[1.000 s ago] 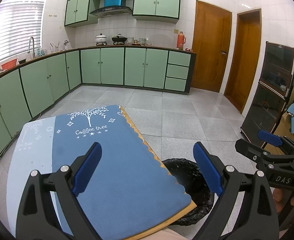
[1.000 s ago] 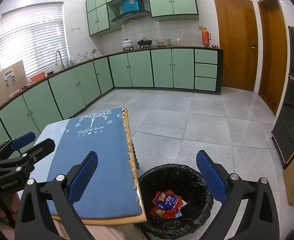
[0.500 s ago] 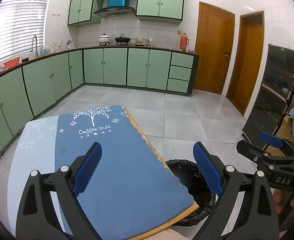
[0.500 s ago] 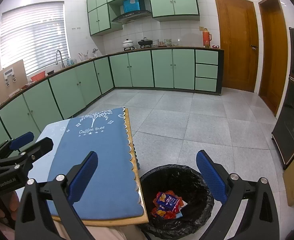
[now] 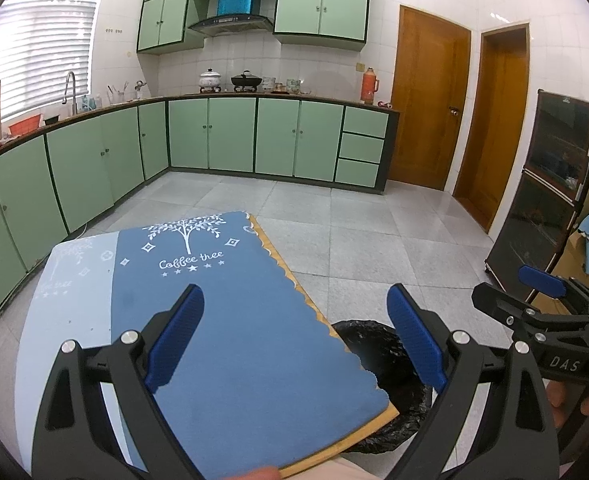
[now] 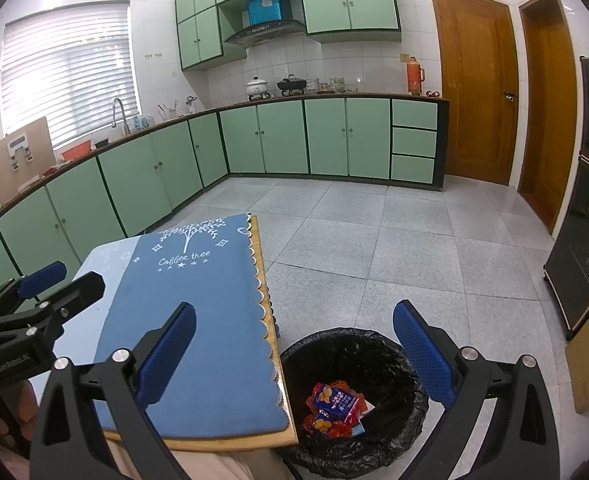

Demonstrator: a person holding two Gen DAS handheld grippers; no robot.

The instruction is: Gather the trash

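With both my left claw (image 5: 290,336) and right claw (image 6: 294,356) wide and empty over the mat (image 6: 210,320), the wrappers (image 6: 334,404) already lie in the bin (image 6: 398,364), so I'd just scan for strays.

Bright, even daylight on both my feeds, sharp focus.
Light enters via the blinded window (image 6: 70,76); soft glare on the floor tiles (image 6: 374,240), heavy fisheye bending and dark vignette at corners, faint shadows only.
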